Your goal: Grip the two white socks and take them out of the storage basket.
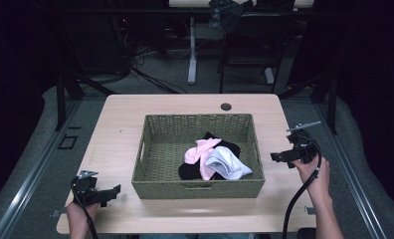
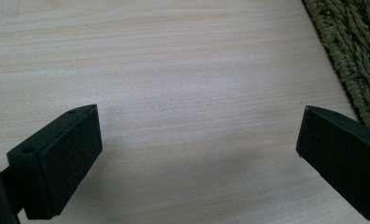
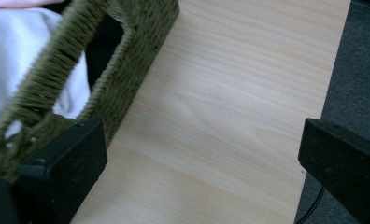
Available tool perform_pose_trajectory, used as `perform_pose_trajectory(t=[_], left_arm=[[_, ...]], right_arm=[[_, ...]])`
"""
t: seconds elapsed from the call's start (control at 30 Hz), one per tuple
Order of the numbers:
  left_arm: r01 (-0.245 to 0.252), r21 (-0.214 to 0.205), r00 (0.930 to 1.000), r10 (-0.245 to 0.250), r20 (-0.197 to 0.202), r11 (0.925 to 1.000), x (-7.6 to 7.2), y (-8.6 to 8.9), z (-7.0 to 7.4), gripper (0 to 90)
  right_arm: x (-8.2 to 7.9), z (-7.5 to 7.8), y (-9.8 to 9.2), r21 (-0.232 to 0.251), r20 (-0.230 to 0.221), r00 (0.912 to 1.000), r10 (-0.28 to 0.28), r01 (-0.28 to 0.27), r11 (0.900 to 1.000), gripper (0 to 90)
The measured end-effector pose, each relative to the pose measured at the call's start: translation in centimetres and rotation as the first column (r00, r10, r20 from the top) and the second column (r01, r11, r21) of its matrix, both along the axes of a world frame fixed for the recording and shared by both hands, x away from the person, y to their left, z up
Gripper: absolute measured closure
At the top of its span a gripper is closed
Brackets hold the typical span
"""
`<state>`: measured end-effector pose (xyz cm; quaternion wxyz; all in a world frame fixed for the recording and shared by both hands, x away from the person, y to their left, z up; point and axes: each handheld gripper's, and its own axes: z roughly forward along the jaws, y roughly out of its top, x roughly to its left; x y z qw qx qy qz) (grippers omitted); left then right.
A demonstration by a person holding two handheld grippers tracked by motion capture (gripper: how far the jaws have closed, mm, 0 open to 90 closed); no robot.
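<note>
Clothes [image 1: 215, 159] lie in the basket [image 1: 160, 154], centred on the table [image 1: 120, 124].

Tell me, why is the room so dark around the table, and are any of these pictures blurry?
High view: light falls on the table and the basket, while the surroundings sink into near black. Left gripper view: the wood grain looks soft, with a pale sheen at the centre. Right gripper view: the white cloth is bright and featureless, and the basket weave is slightly blurred.

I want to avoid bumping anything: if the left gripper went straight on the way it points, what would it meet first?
Probably the woven basket: the open left gripper points at its near left corner, with bare table between them.
</note>
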<state>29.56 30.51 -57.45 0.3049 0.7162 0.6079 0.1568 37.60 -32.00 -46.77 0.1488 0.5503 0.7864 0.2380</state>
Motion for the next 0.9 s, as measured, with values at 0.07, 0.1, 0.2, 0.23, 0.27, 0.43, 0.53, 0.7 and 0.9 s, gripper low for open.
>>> perform_pose_trajectory(t=[0.07,0.1,0.2,0.23,0.27,0.43,0.53,0.7,0.9], left_arm=[[-0.004,-0.002,1.0,0.004,-0.003,1.0,0.0,0.0,0.0,0.5],[-0.008,-0.01,1.0,0.008,0.002,0.9999,-0.1,0.1,0.0,0.5],[-0.006,-0.014,1.0,0.006,0.005,0.9999,-0.1,0.1,0.1,0.5],[-0.006,-0.014,1.0,0.006,0.005,0.9999,-0.1,0.1,0.1,0.5],[-0.002,-0.01,1.0,0.002,0.007,0.9999,-0.1,0.0,0.1,0.5],[-0.005,-0.006,0.9999,0.005,0.009,1.0,0.0,0.0,0.2,0.5],[-0.006,-0.008,0.9999,0.006,0.01,1.0,0.0,0.0,0.2,0.6],[0.0,-0.011,1.0,0.0,0.005,0.9999,0.1,0.0,0.1,0.5],[0.007,-0.012,1.0,-0.007,0.003,0.9999,0.0,0.0,0.2,0.6]], right_arm=[[0.2,0.7,0.2,-0.013,-0.006,1.0,0.006,-0.006,0.9999,1.1],[0.3,1.1,0.4,-0.021,-0.008,0.9999,0.008,-0.008,0.9997,1.1],[0.6,2.3,0.8,-0.027,-0.002,0.9997,0.023,-0.023,0.9994,1.1],[0.6,2.3,0.8,-0.027,-0.002,0.9997,0.023,-0.023,0.9994,1.1],[0.8,3.0,1.1,-0.022,0.001,0.9993,0.038,-0.038,0.999,1.1],[1.0,4.8,2.3,-0.013,0.008,0.9973,0.073,-0.073,0.9973,1.3],[1.2,5.8,3.3,0.002,0.004,0.9943,0.107,-0.107,0.9943,1.7],[1.5,6.7,5.1,-0.015,-0.009,0.9857,0.168,-0.168,0.9856,1.7],[2.1,7.1,8.7,-0.012,-0.049,0.9623,0.268,-0.268,0.9632,2.4]])
